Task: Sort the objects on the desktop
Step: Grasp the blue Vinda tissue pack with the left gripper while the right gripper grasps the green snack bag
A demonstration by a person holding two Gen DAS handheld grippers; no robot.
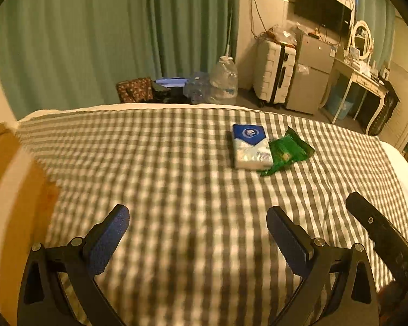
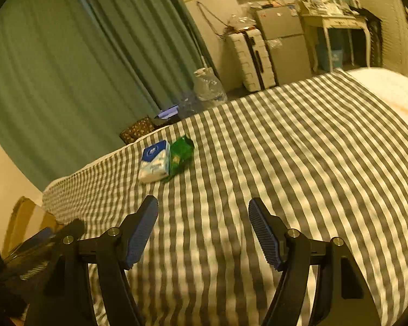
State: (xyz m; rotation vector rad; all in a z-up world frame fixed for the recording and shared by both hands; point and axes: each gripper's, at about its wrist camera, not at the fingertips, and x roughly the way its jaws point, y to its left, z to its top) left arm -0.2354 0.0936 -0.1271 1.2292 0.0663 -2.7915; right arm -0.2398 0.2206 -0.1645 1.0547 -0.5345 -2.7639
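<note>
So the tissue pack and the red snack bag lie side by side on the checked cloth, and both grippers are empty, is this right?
Not quite: the snack bag is green, not red, as the left wrist view shows. It lies beside the tissue pack on the checked cloth, and both grippers are empty.

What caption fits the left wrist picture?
Open left gripper over checked cloth, facing tissue pack touching green packet.

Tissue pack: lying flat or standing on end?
Lying flat. The tissue pack rests on its broad face on the checked cloth, printed top up, with the green packet against its side.
</note>
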